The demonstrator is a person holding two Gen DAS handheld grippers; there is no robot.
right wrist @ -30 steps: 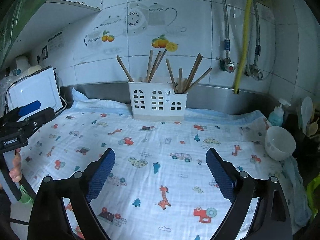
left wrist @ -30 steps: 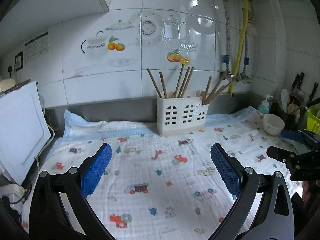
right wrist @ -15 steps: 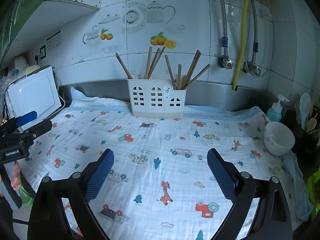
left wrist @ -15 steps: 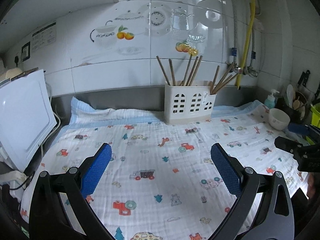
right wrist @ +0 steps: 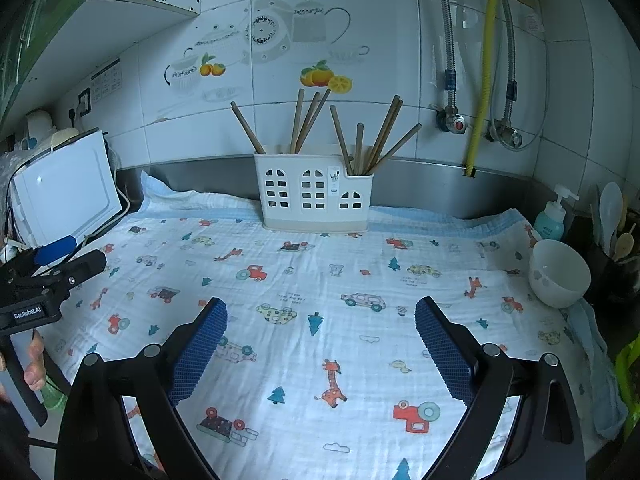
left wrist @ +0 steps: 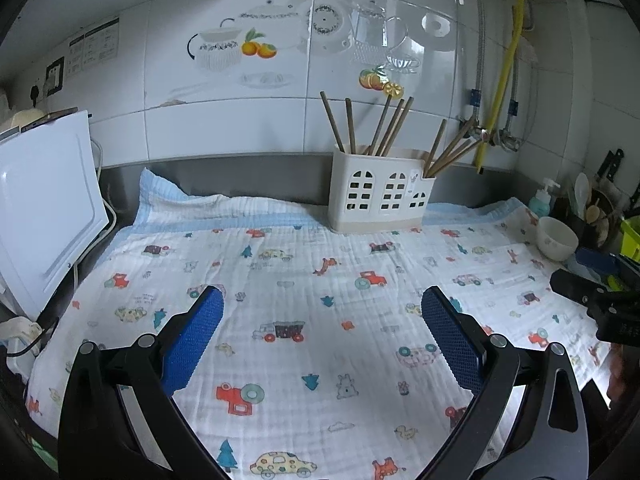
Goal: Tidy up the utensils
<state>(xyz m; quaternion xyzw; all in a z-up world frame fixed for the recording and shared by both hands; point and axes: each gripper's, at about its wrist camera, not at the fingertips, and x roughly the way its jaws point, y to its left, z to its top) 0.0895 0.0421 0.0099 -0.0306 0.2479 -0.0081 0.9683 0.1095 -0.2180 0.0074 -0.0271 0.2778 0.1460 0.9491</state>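
Observation:
A white utensil holder [left wrist: 380, 192] [right wrist: 316, 200] with window cut-outs stands at the back of the counter against the steel splashback. Several brown chopsticks [left wrist: 384, 124] [right wrist: 360, 136] stick out of its compartments at angles. My left gripper [left wrist: 320, 320] hovers open over the patterned cloth, well short of the holder, nothing between its blue pads. My right gripper [right wrist: 320, 320] is likewise open and empty above the cloth. Each gripper shows at the edge of the other's view: the right one [left wrist: 592, 292], the left one [right wrist: 52, 272].
A printed cloth [left wrist: 320, 280] covers the counter. A white bowl [right wrist: 558, 272] and a soap bottle [right wrist: 552, 216] sit at the right with spoons behind. A white board [left wrist: 44, 208] leans at the left. Pipes and a yellow hose [right wrist: 480, 80] run down the wall.
Both grippers have drawn back slightly from the wall; the holder looks a little farther and more of the cloth shows. Both stayed open and empty.

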